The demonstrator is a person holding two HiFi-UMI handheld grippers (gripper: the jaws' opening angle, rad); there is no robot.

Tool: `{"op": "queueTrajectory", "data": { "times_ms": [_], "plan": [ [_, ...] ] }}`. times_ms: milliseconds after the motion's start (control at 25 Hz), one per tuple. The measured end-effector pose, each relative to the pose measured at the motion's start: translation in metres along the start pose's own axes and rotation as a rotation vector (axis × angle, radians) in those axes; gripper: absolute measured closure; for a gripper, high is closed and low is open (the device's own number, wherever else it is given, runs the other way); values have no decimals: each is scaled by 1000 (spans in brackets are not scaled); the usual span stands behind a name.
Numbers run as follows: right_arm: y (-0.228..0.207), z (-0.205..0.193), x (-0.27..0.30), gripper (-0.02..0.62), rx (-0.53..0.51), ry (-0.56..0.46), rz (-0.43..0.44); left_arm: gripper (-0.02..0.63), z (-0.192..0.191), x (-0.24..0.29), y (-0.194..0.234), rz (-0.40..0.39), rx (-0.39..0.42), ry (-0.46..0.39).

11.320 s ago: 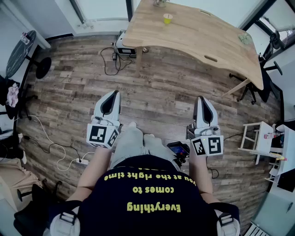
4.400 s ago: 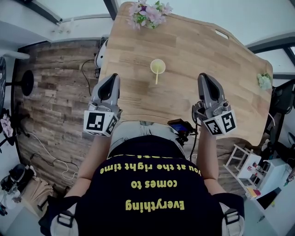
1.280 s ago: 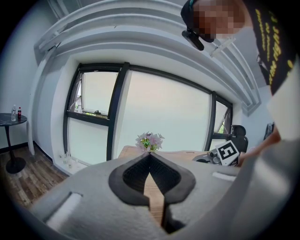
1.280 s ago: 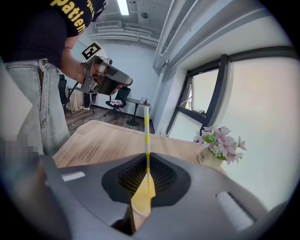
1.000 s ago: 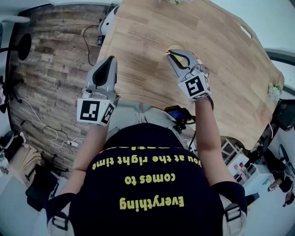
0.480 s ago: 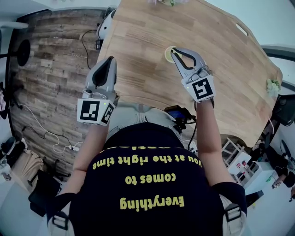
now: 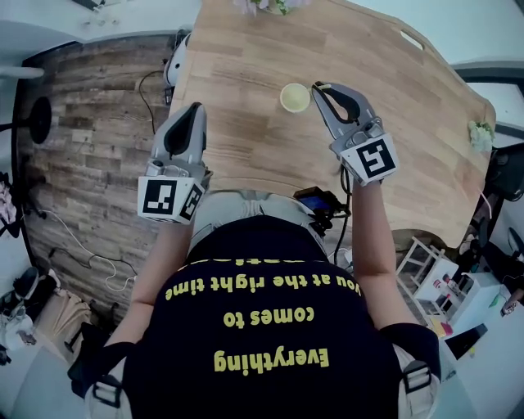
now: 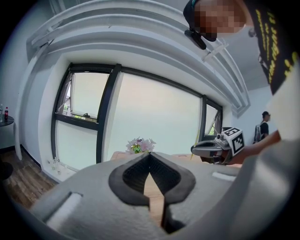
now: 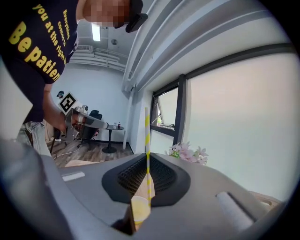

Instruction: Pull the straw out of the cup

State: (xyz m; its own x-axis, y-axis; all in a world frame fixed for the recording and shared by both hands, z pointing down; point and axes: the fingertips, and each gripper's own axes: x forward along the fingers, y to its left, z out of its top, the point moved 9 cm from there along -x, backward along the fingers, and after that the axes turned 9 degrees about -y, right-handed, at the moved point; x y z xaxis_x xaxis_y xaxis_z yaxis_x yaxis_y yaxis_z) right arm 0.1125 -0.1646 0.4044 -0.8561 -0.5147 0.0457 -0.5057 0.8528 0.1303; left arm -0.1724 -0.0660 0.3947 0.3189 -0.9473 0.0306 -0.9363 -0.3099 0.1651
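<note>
A small yellow cup [image 7: 295, 97] stands on the wooden table [image 7: 246, 147]. My right gripper [image 7: 316, 86] hovers just right of it, shut on a yellow-and-white striped straw [image 9: 146, 133] that stands upright between its tips [image 9: 147, 157]. In the right gripper view the cup [image 9: 139, 211] shows below through the gap between the jaws. The straw's lower end reaches down to its rim; whether it is clear of the cup I cannot tell. My left gripper [image 7: 195, 108] hangs over the table's near left edge, shut [image 8: 150, 155] with nothing in it. From there the right gripper [image 8: 193, 149] shows at the right.
A bunch of pink flowers [image 7: 262, 5] stands at the table's far edge, also as flowers [image 8: 138, 146] and flowers [image 9: 187, 153] in the gripper views. A small green plant [image 7: 479, 135] sits at the far right corner. Wood floor with cables lies to the left.
My right gripper has risen and shifted right, off the cup's mouth, carrying the straw upward. The left gripper has stayed in place.
</note>
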Motion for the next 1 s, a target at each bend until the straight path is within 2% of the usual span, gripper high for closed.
{"op": "queueTrajectory", "data": {
  "times_ms": [240, 520, 1000],
  "plan": [
    [-9, -1, -22, 571, 172, 16, -78, 604, 3, 12, -7, -65, -2, 0],
    [-8, -1, -45, 571, 216, 69, -148, 604, 0, 25, -18, -145, 2, 15],
    [-9, -24, -67, 571, 408, 244, -252, 604, -9, 43, -34, -219, -9, 35]
  ]
}}
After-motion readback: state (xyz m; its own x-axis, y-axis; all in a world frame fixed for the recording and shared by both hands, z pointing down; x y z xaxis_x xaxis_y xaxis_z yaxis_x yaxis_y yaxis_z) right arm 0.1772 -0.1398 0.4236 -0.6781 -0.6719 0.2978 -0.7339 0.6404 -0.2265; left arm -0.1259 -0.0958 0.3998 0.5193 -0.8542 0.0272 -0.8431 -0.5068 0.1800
